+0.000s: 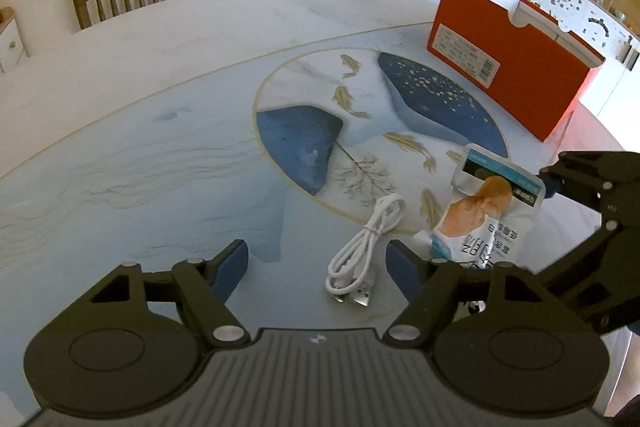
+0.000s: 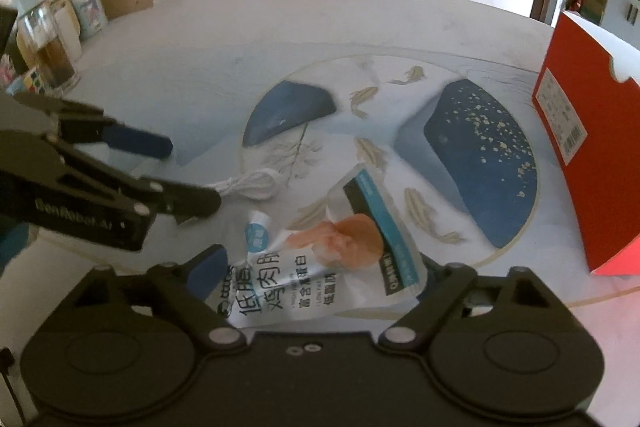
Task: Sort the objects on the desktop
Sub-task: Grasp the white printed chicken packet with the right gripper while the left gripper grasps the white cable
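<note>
Your R gripper (image 2: 320, 267): jaws wide, straddling the near end of the snack pouch (image 2: 320, 259). Left pad sits just beside the pouch's crumpled edge, right pad is hidden behind the pouch, so can't tell if it touches. No squeeze visible, so it reads as open around the pouch, not holding it.

Your L gripper (image 1: 316, 259): jaws wide, nothing held. White cable (image 1: 360, 247) lies coiled on the table (image 1: 140, 147) between the fingers but a bit fwd of the pads, plugs toward you. No contact visible.

Pouch lies flat near the near edge of the table, just right of the cable, on the rim of the round painted inlay. Red box (image 1: 508, 63) stands toward the far right edge, top open, well apart from both items. Prob the sort target, but that's my guess.

Step, imo: pre-grasp on both items, nothing sorted yet.

Next: R needs pads lower and closed across the pouch. It's thin and floppy, so pinch the bunched part, not the flat film. L needs a bit more reach fwd so the pads bracket the coil, else you'll catch only the plugs.
</note>
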